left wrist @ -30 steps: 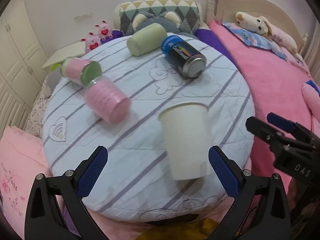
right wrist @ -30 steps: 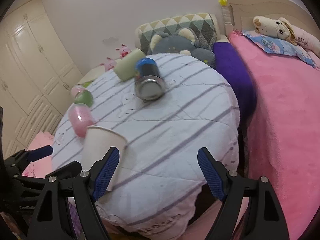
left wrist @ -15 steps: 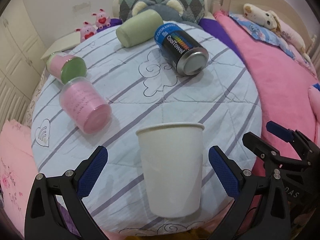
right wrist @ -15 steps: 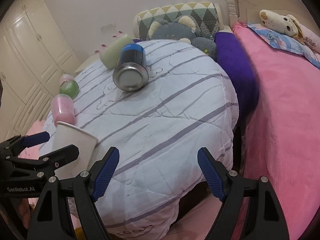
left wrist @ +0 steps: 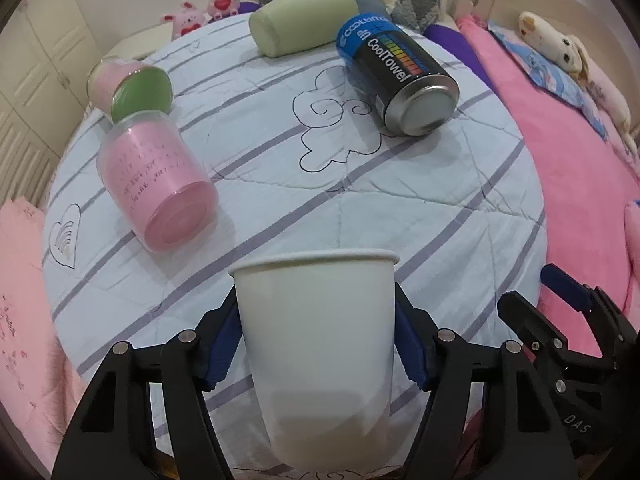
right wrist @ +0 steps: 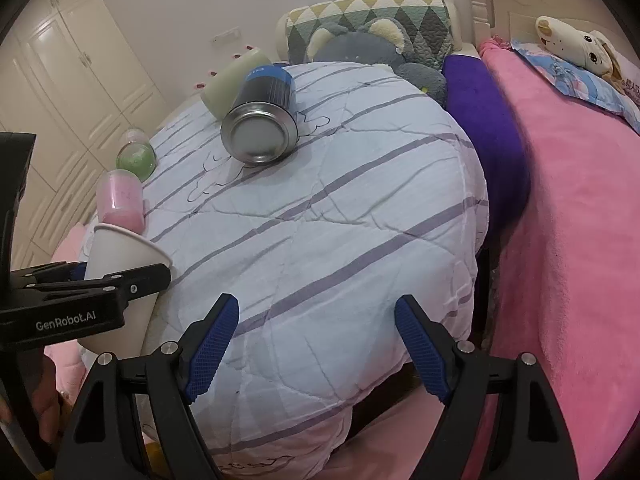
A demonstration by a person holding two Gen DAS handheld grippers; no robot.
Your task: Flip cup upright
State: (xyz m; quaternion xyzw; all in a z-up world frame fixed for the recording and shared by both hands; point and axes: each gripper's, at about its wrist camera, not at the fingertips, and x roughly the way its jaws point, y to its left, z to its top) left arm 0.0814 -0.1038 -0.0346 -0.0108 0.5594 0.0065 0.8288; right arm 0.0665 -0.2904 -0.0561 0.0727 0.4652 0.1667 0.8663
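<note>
My left tool has just clamped the white paper cup, now mouth-up; my right tool idles spread.

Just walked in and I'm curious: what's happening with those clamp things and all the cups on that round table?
A person holds a gripper in each hand. The left gripper is shut on a white paper cup, rim up, at the near edge of the quilt-covered table. The right gripper is open and holds nothing. A pink cup, a green-lidded cup, a pale green cup and a CoolTowel can lie on their sides.

Jaws now closed around white cup
</note>
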